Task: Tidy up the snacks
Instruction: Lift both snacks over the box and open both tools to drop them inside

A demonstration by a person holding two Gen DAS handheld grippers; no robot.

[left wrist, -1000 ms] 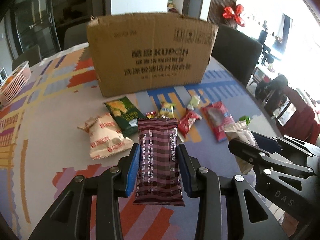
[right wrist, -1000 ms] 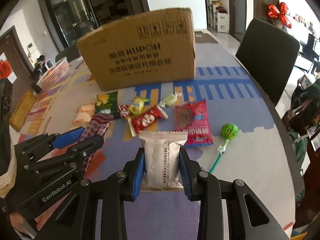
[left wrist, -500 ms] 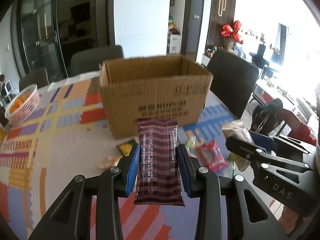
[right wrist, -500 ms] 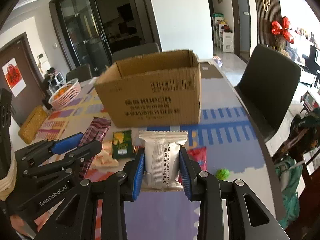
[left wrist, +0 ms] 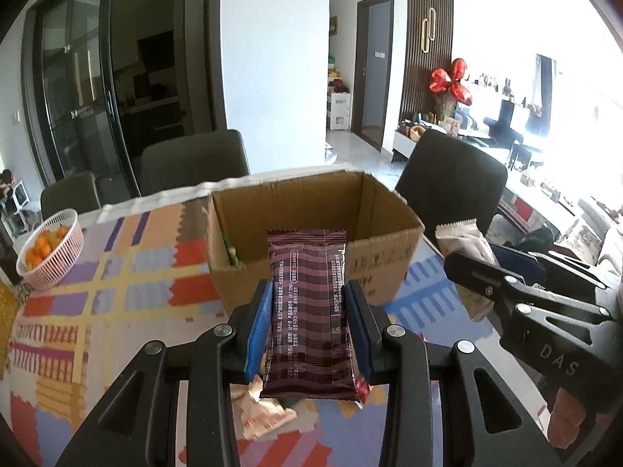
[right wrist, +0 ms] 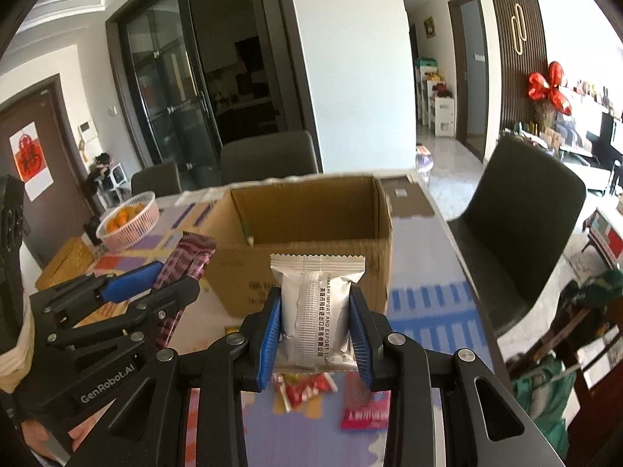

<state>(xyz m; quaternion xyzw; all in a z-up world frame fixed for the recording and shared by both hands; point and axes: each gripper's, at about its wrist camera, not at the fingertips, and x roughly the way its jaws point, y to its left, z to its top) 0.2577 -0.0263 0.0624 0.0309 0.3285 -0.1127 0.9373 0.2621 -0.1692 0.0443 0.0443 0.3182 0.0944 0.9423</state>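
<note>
My left gripper [left wrist: 307,311] is shut on a maroon striped snack packet [left wrist: 307,311], held high above the table in front of the open cardboard box [left wrist: 311,257]. My right gripper [right wrist: 315,319] is shut on a silver-white snack packet [right wrist: 315,307], held up before the same box [right wrist: 307,249]. Each gripper shows in the other's view: the right one [left wrist: 518,284] at the right, the left one [right wrist: 128,292] at the left. A little green shows inside the box at its left wall. Loose snacks lie on the table below, a beige packet [left wrist: 261,412], a red packet [right wrist: 303,385] and a pink-red packet [right wrist: 366,404].
A patterned cloth covers the table [left wrist: 97,311]. A pink basket of oranges [left wrist: 50,253] stands at the far left. Dark chairs [left wrist: 451,179] ring the table's far and right sides. A flat cardboard piece [right wrist: 405,198] lies behind the box.
Both grippers have risen with their packets. The box's open top and inside now show, and the loose snacks have dropped low beneath the fingers.
</note>
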